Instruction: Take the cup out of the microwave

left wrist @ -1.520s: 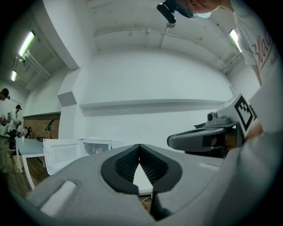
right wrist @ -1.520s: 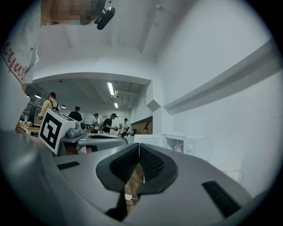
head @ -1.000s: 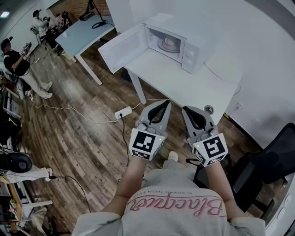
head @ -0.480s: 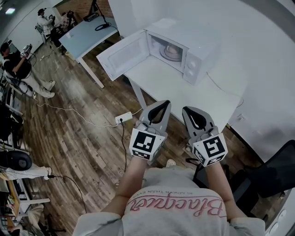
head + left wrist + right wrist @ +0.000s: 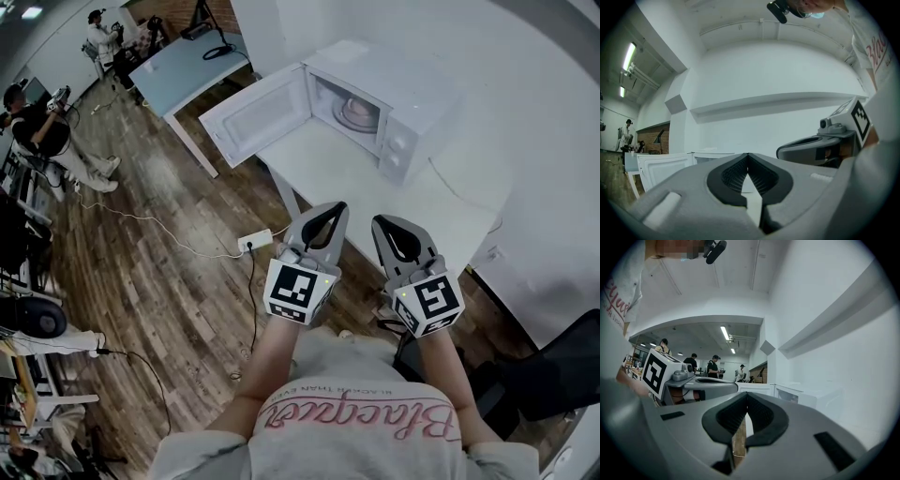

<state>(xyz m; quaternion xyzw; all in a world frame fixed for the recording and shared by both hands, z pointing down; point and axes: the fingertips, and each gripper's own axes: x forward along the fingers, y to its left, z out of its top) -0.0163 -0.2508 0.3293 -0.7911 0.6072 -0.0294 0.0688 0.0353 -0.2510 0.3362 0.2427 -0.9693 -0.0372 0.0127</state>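
Note:
A white microwave (image 5: 394, 94) stands on a white table (image 5: 375, 187), its door (image 5: 253, 117) swung open to the left. Inside sits a pinkish cup (image 5: 356, 112) on the turntable. My left gripper (image 5: 330, 208) and right gripper (image 5: 386, 222) are held side by side, level, just short of the table's near edge and well away from the microwave. Both are shut with nothing between the jaws. In the left gripper view the open door (image 5: 661, 168) shows past the left gripper (image 5: 748, 154). The right gripper view shows the microwave (image 5: 797, 397) beyond the right gripper (image 5: 747, 393).
A blue-grey table (image 5: 187, 61) stands behind the open door. A power strip (image 5: 253, 242) and cables lie on the wooden floor at the left. A black chair (image 5: 553, 375) is at the right. People (image 5: 47, 131) stand at the far left. A white wall runs behind the microwave.
The microwave and its table have drawn nearer and lower in the head view. Both grippers stay shut and side by side, now closer to the table's edge.

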